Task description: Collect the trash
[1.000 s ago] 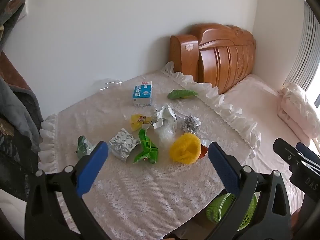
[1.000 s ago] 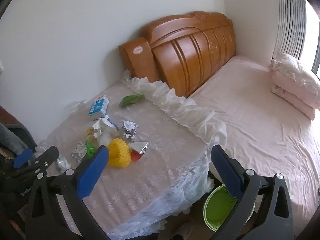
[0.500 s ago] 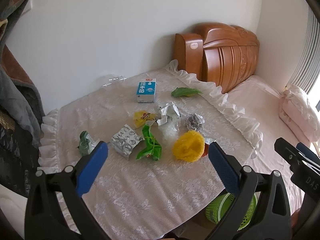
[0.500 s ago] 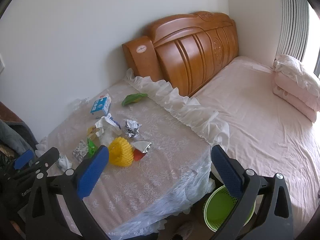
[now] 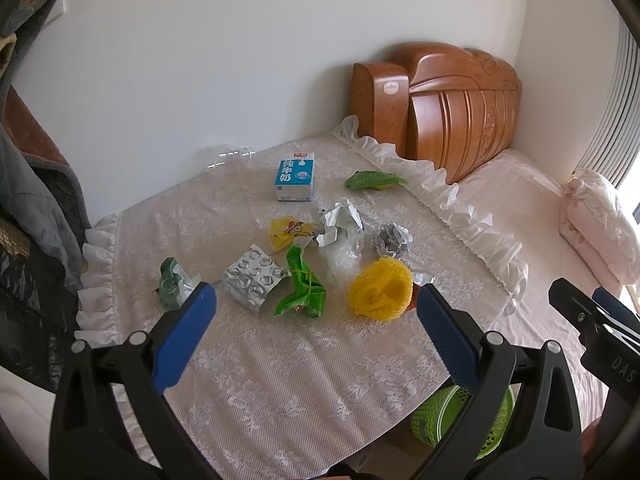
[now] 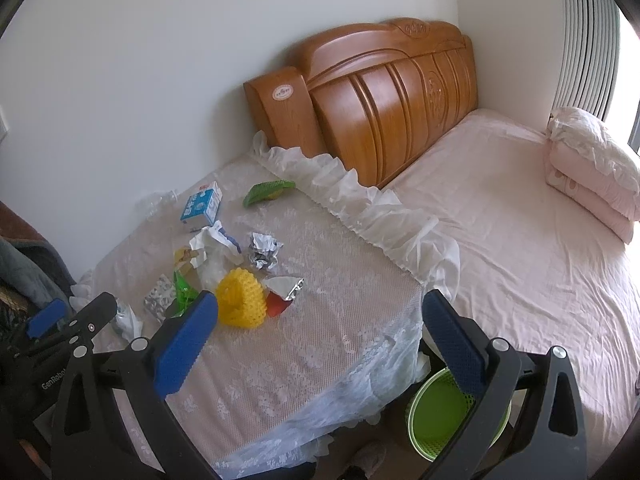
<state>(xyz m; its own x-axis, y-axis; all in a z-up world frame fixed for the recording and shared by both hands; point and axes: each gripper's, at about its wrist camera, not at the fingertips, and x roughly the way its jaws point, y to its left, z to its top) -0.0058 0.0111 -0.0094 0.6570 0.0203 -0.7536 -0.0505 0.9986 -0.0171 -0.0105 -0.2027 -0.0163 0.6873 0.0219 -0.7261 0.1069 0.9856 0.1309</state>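
Left wrist view | left tongs (image 5: 316, 308) and right tongs (image 6: 320, 316) both spread, empty | best first grab: yellow foam net (image 5: 380, 294), then drop into green bin (image 6: 452, 416) beside table (image 5: 280, 380)

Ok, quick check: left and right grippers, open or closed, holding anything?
Left gripper: open, holding nothing, above the table's trash.
Right gripper: open, holding nothing, above the table edge.
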